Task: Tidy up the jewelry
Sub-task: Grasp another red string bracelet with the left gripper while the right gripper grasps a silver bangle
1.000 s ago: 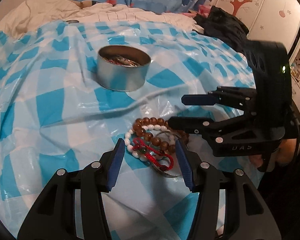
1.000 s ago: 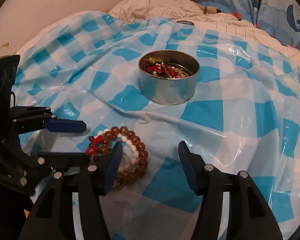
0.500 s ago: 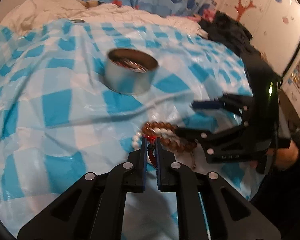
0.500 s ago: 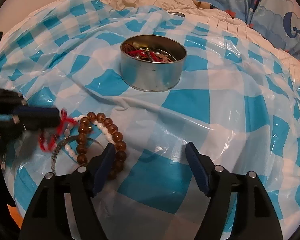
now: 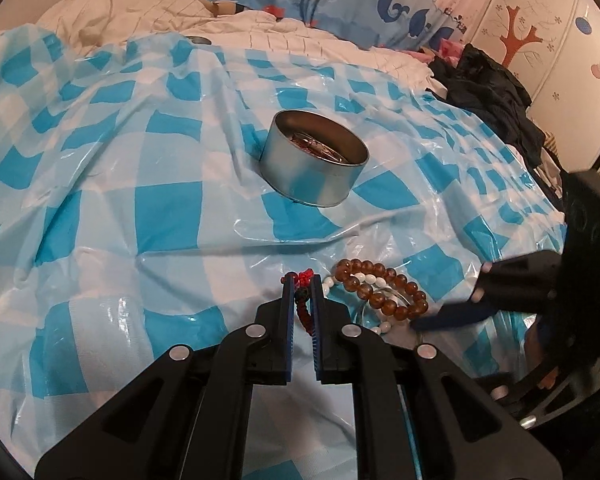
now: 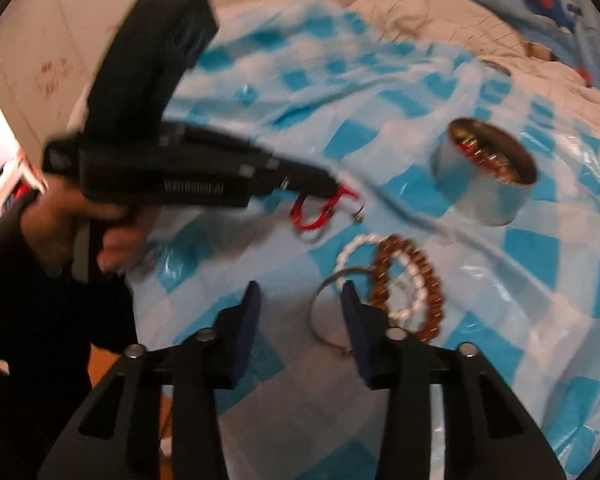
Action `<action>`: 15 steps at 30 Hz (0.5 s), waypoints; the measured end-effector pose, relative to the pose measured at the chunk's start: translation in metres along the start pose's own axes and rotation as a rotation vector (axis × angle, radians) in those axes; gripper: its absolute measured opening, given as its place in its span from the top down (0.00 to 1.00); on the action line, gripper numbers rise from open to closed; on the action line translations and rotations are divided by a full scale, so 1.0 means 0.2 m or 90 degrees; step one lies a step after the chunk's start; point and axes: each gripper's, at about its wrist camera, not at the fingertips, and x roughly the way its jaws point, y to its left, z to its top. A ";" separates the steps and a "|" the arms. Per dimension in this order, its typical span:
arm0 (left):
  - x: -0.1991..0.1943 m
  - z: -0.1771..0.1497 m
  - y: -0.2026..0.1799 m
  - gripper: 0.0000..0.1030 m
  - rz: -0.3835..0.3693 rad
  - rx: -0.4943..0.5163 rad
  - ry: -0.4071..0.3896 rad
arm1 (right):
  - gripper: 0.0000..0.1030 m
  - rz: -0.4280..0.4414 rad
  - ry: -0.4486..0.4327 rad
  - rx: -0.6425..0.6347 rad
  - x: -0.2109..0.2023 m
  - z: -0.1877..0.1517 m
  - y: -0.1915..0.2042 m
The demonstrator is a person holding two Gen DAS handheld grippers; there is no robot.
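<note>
No legible writing appears on the round metal tin (image 5: 314, 164); the marks on the wall in the right wrist view are unreadable. Your left tongs (image 5: 302, 292) are clenched on the red cord bracelet (image 5: 303, 280), lower center of the left view, lifted off the checkered plastic sheet (image 5: 140, 216). Your right tongs (image 6: 300, 312) are released. The brown bead bracelet (image 5: 384, 288), white bead bracelet (image 6: 380, 276) and metal bangle (image 6: 328, 304) lie together just right of the left tongs. The tin holds jewelry. Open sheet lies between tin and bracelets.
</note>
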 end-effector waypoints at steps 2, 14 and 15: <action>0.00 0.00 0.00 0.93 0.001 -0.001 0.000 | 0.68 0.002 0.010 -0.003 0.03 -0.01 0.02; 0.00 0.00 0.02 0.93 0.004 -0.011 0.002 | 0.96 -0.002 -0.010 0.022 0.09 -0.02 -0.02; -0.01 0.00 0.02 0.93 0.004 -0.013 -0.001 | 0.96 0.010 -0.023 0.034 0.07 -0.01 -0.03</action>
